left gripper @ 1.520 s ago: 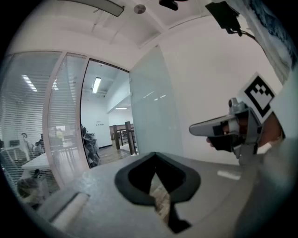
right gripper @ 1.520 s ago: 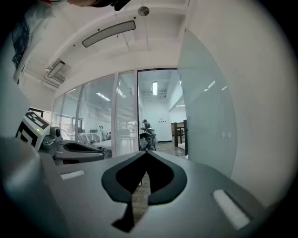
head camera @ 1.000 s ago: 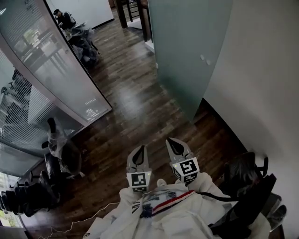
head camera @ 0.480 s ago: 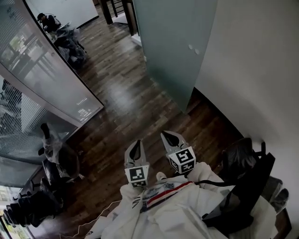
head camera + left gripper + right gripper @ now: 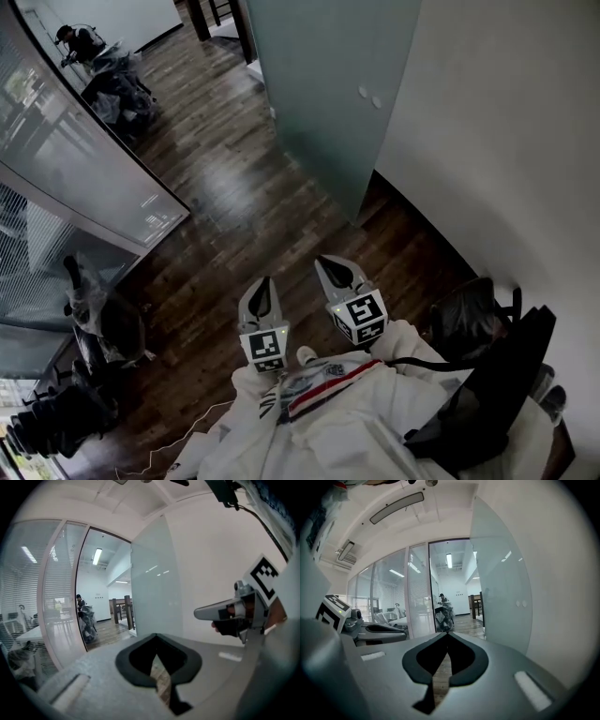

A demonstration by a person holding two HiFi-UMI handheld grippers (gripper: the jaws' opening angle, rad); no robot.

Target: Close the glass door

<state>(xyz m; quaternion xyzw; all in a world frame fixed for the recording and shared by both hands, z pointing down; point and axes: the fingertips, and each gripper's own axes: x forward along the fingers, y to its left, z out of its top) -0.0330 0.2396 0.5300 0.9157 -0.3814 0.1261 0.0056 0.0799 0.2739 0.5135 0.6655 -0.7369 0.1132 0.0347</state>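
—Approaching is judged to be the step in hand: nothing is touched yet. Off to the left of the left gripper a glass partition is seen, and wooden floor is spread out ahead of both tools.

—And how are the jaws carried?

—The left gripper is held with its jaws pressed together and nothing between them; only floor is glimpsed past the tips. Just beside it, on its right, the right gripper is likewise clamped to, empty, and pointed the same way.

—Where is the door placed?

—Ahead of the right gripper the doorway is seen uncovered. The glass door is found ahead and further to that gripper's right, well apart from both, swung open and laid back near the white wall. Two small fittings are carried on the panel, toward its nearer edge.

—What is called for next?

—The distance has to be made up first. Then, it is judged, the nearer edge must be caught by the right gripper, drawn off the wall and swung leftward across the doorway. Whether shut jaws can simply be pressed against the frosted face cannot be told from here.
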